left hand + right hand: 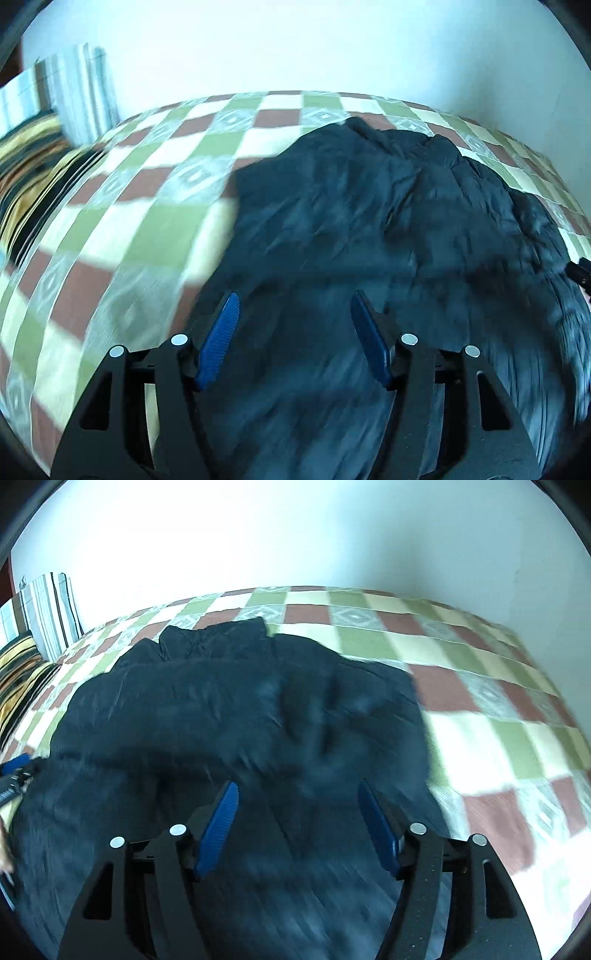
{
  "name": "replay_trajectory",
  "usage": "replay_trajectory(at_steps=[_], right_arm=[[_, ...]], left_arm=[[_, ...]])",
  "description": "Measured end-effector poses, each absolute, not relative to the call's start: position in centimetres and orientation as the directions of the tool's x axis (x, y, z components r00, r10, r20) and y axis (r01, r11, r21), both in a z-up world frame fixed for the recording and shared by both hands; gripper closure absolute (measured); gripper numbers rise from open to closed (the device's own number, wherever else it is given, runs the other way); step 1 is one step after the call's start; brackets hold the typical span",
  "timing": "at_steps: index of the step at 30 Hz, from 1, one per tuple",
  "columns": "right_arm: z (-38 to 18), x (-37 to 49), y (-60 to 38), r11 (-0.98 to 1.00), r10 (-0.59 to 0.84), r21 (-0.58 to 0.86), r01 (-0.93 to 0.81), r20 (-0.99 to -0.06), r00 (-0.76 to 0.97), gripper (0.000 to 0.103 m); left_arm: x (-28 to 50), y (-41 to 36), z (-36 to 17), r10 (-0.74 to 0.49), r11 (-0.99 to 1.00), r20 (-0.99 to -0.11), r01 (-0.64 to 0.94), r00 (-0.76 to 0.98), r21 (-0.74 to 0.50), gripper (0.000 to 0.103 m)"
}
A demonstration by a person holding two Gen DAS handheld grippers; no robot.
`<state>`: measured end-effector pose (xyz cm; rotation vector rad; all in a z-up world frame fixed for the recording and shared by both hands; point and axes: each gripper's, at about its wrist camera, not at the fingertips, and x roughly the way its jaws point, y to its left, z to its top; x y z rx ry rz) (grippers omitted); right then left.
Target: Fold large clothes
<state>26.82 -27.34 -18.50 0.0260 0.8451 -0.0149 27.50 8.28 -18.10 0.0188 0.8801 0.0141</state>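
Two wrist views over a bed. A dark garment (pixel 369 229), bulky and rumpled, lies on the checked bedspread (pixel 155 221). In the left wrist view it fills the frame from 12 o'clock round through 3 to 6 o'clock. In the right wrist view it spreads from 12 o'clock through 9 to 6 o'clock, and bare bedspread shows at 3 o'clock. Striped pillows (pixel 44 616) stand at 10 o'clock against the wall.

The left gripper (pixel 293 308) is released: its blue pads stand apart with nothing pinched between them. The right gripper (pixel 297 797) is likewise released and empty. Each is above the cloth, the garment passing beneath and beyond its fingers; whether either grazes the fabric cannot be told through the blur.

Risks, as judged: the puffy layers may spring back and undo any fold once left free. A later grasp may catch only the top layer, so the lower one drags and bunches. The ridge of creases at 12 o'clock may skew an edge. With both grippers over one garment, uneven pulls could slide it across the bedspread.
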Motion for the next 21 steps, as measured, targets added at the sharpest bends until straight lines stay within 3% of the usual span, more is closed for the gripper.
replay_trajectory(at_steps=[9, 11, 21], right_arm=[[-20.0, 13.5, -34.3, 0.990, -0.102, -0.021, 0.139, -0.786, 0.610, 0.034], [-20.4, 11.7, -35.2, 0.987, -0.112, -0.019, 0.159, -0.791, 0.602, 0.029], [-23.0, 6.9, -37.6, 0.974, -0.047, 0.089, 0.207, -0.820, 0.571, 0.028]], left_arm=[[14.7, 15.4, -19.4, 0.102, 0.991, -0.801, -0.128, 0.590, 0.032, 0.029], [12.8, 16.2, -19.6, 0.096, 0.990, -0.796, -0.137, 0.598, 0.016, 0.026], [8.1, 16.9, -21.1, 0.048, 0.993, -0.804, -0.116, 0.593, -0.026, 0.019]])
